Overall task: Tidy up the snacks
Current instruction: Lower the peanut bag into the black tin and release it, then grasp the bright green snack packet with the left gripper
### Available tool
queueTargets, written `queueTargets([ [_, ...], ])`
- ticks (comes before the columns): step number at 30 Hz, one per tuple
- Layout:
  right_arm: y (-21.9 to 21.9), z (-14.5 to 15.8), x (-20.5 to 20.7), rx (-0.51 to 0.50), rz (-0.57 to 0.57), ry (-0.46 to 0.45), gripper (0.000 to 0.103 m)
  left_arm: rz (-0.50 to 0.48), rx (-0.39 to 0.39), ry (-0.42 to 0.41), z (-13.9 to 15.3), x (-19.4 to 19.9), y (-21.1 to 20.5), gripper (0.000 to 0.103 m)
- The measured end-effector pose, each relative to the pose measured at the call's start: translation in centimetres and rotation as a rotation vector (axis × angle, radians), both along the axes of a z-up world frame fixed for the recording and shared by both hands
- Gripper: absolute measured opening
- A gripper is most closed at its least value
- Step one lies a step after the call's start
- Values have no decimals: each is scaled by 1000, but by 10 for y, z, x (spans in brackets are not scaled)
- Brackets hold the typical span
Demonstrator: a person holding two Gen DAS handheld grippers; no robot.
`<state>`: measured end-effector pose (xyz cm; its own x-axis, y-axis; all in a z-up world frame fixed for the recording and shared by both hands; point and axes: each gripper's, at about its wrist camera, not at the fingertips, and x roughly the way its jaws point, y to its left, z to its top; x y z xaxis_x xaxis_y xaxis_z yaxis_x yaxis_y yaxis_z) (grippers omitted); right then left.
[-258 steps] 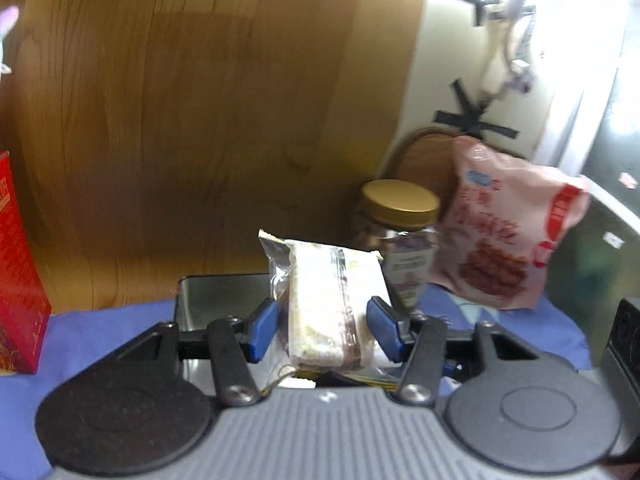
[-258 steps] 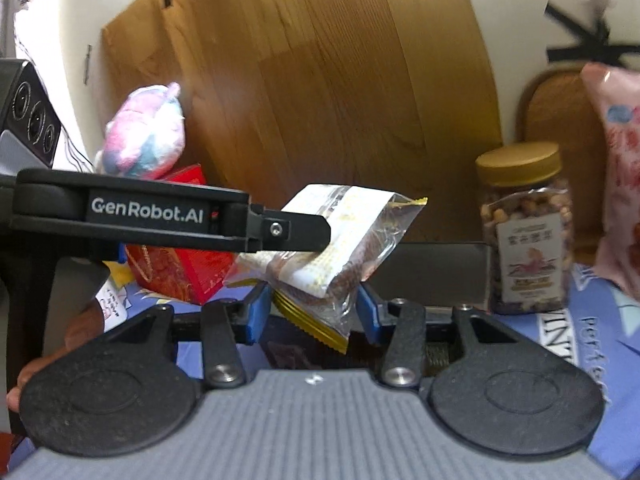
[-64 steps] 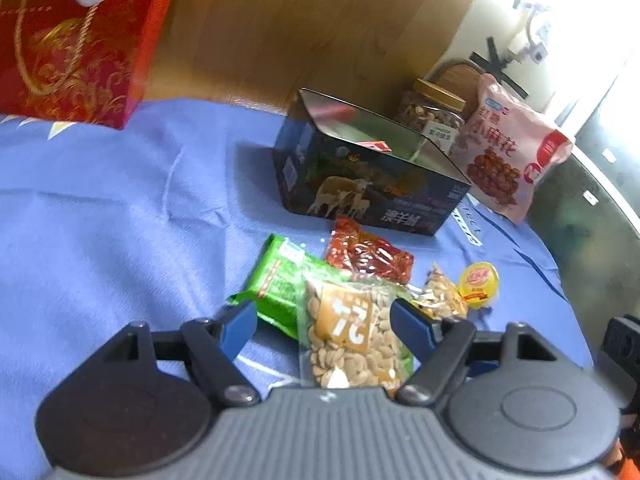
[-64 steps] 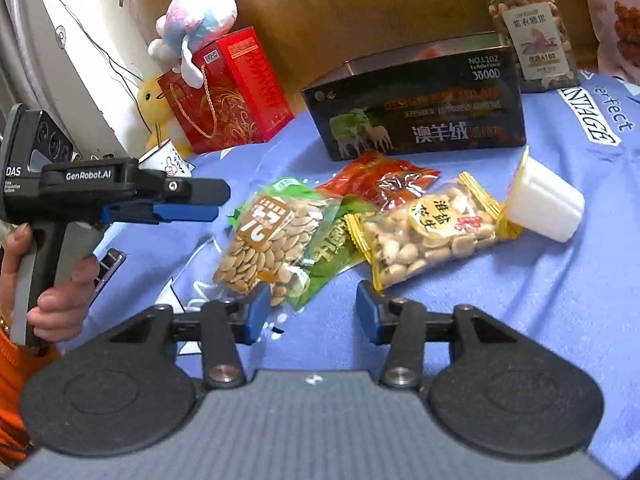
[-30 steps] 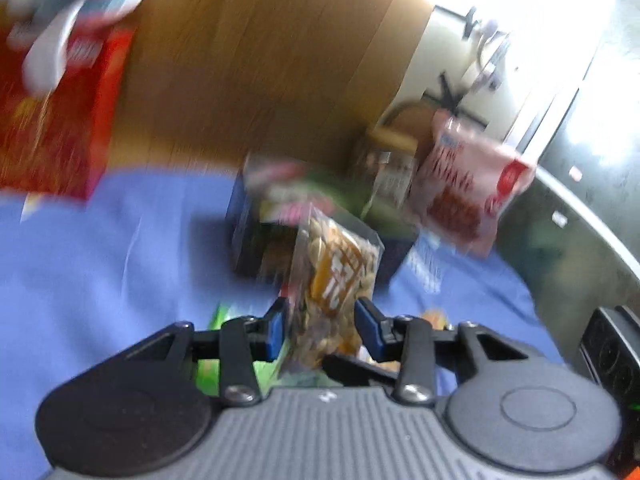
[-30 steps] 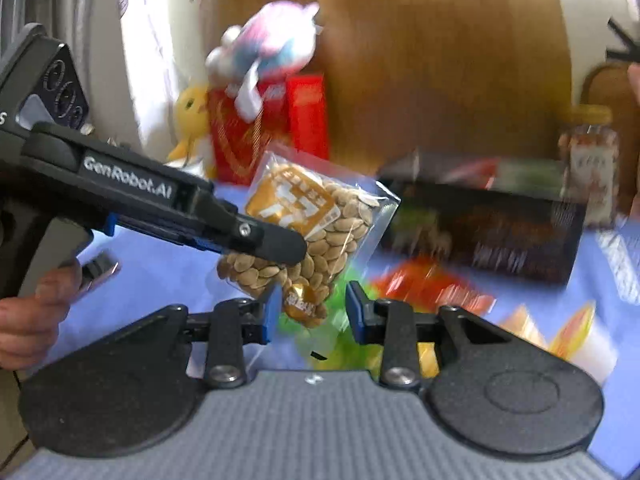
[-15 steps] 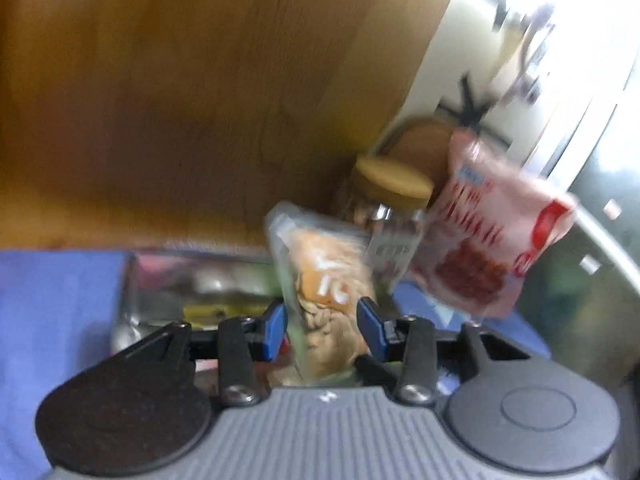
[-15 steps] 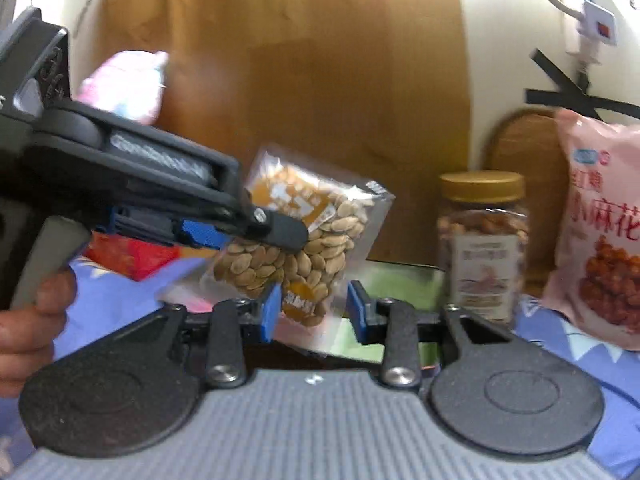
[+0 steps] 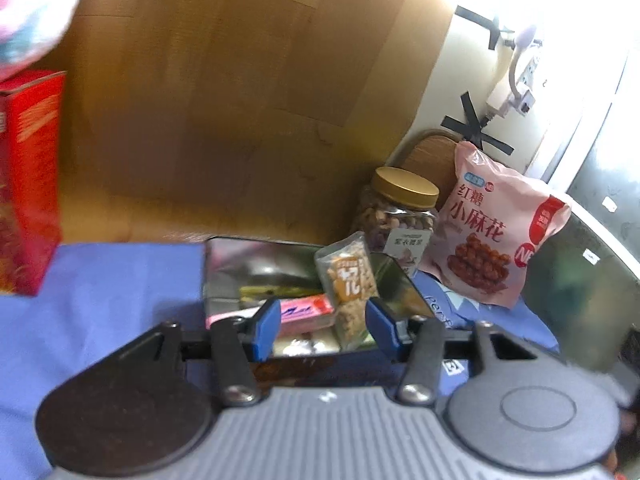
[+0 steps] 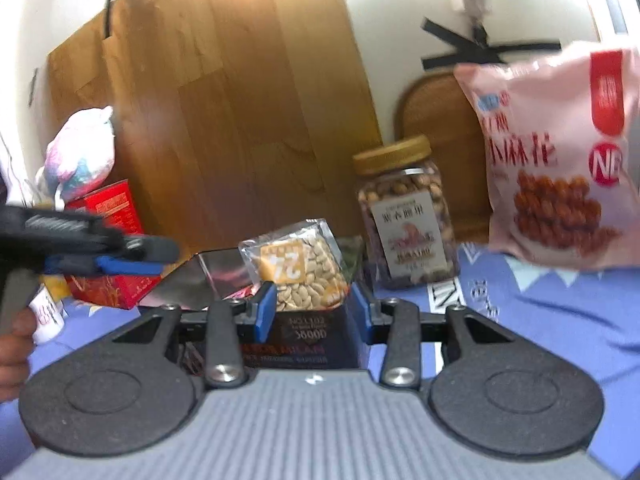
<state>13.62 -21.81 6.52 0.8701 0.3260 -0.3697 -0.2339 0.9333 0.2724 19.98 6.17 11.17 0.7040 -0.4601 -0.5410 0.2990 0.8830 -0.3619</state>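
Note:
A clear packet of pale seeds with an orange label (image 9: 349, 285) stands on end inside the open dark tin box (image 9: 224, 264), leaning at its right side. It also shows in the right wrist view (image 10: 301, 273) above the box front (image 10: 308, 338). My left gripper (image 9: 325, 327) is open, its blue fingers apart just in front of the packet and not touching it. A pink wrapped bar (image 9: 304, 311) and other snacks lie in the box. My right gripper (image 10: 313, 307) is open with the packet seen between its fingers. The left gripper (image 10: 132, 258) shows at the left.
A gold-lidded nut jar (image 9: 400, 216) and a pink snack bag (image 9: 492, 236) stand behind the box on the blue cloth (image 9: 112, 292). A red gift box (image 9: 28, 200) with a plush toy (image 10: 78, 160) stands at the left. A wooden board (image 9: 240, 92) backs the scene.
The left gripper carried the seed packet over the tin box, opened and let it go; the packet now rests inside the box. Both grippers' fingers have spread apart.

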Motion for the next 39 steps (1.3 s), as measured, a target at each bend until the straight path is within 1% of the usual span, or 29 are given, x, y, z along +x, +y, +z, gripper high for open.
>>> queueTargets([
  [1,-1,1,4,23,8,14,45,10,-4,1,1,-5,5,48],
  [3,2,6,20,37,29,37,45,28,-23,7,2,-13,16,48],
  [4,5,10,32,34,38,56,45,36,-35,10,2,-18,21,48],
  [6,14,16,58,33,59,104,44,48,-52,12,2,-25,30,52],
  [9,26,19,100,18,71,180,45,69,-49,25,-5,-34,42,54],
  [11,35,14,123,-3,75,240,45,86,-37,42,-12,-36,49,54],
  [12,40,8,133,-8,97,291,45,97,-33,51,-15,-37,53,54],
  [13,45,-1,142,-14,126,353,50,108,-33,61,-19,-37,58,54],
  [14,53,-5,143,-57,134,352,54,119,-39,75,-24,-36,64,54],
  [15,61,-5,141,-112,153,350,56,126,-47,85,-27,-35,69,54],
  [16,66,-4,137,-153,179,354,56,130,-52,94,-30,-35,73,54],
  [17,67,-2,132,-155,210,355,55,135,-57,105,-34,-35,77,54],
  [18,64,1,127,-137,244,358,53,138,-58,114,-38,-35,81,54],
  [19,61,5,119,-128,252,348,53,141,-58,124,-42,-35,84,54],
  [21,55,14,98,-137,237,285,54,137,-52,142,-50,-36,88,54],
  [22,52,19,85,-141,250,250,54,131,-49,151,-53,-37,89,55],
  [23,50,24,69,-137,275,217,54,125,-46,159,-56,-39,90,58],
  [24,48,26,54,-125,305,194,54,121,-42,163,-58,-41,91,59],
  [26,44,25,26,-93,374,176,54,108,-36,167,-62,-46,92,59],
  [28,42,14,2,-81,426,193,54,98,-31,170,-64,-49,93,59],
  [30,41,-2,-6,-69,429,245,54,89,-30,182,-68,-50,93,60],
  [31,40,-11,-11,-53,427,271,54,88,-29,196,-71,-48,92,63],
  [33,44,-23,-19,-43,444,286,54,85,-25,228,-78,-47,90,63],
  [35,60,-27,-27,-84,473,267,55,66,-20,238,-81,-50,88,63],
  [37,82,-27,-37,-154,520,225,55,59,-5,238,-82,-55,87,63],
  [38,94,-27,-41,-199,547,195,58,57,-5,240,-82,-58,88,63],
  [39,107,-28,-46,-245,572,167,64,53,-7,242,-82,-60,88,63],
])
